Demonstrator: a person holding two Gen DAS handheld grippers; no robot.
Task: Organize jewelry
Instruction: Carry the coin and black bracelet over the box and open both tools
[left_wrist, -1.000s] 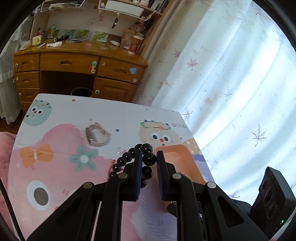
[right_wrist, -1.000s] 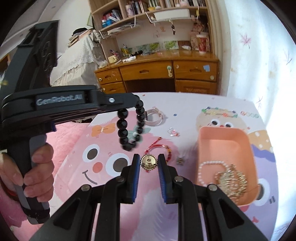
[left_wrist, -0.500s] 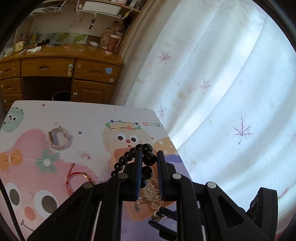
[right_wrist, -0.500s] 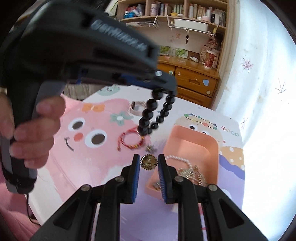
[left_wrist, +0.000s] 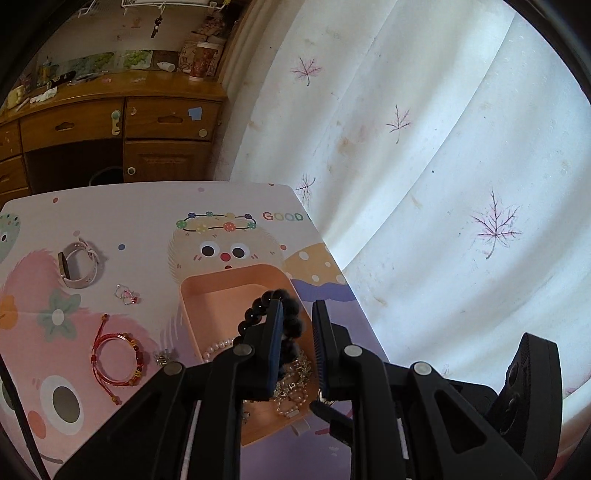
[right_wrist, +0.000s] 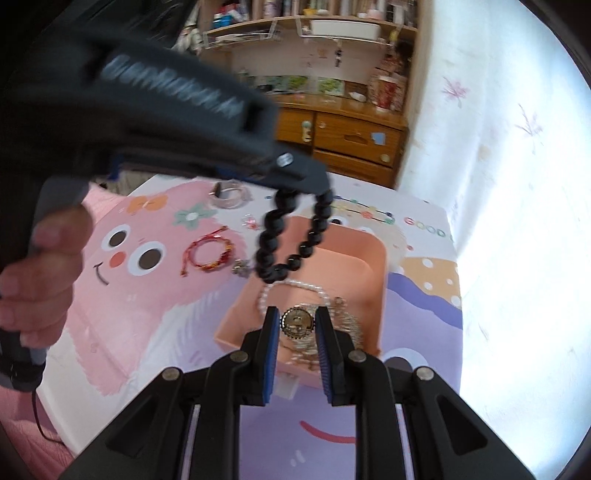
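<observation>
Black beads of a bracelet (left_wrist: 273, 317) hang looped from the left gripper (left_wrist: 297, 332), whose jaws are clamped on the strand at lower centre of the left wrist view, above the orange tray (left_wrist: 221, 291). Low in the right wrist view, the right gripper (right_wrist: 297, 325) is closed on a round gold pendant (right_wrist: 297, 322) over the same tray, which holds a pearl strand (right_wrist: 291, 286) and gold chains (right_wrist: 345, 325). On the cartoon-printed tabletop (left_wrist: 140, 229), left of the tray, lie a red cord bracelet (left_wrist: 116, 356), a small charm (left_wrist: 162, 356), a ring (left_wrist: 126, 295) and a pale watch (left_wrist: 79, 264).
</observation>
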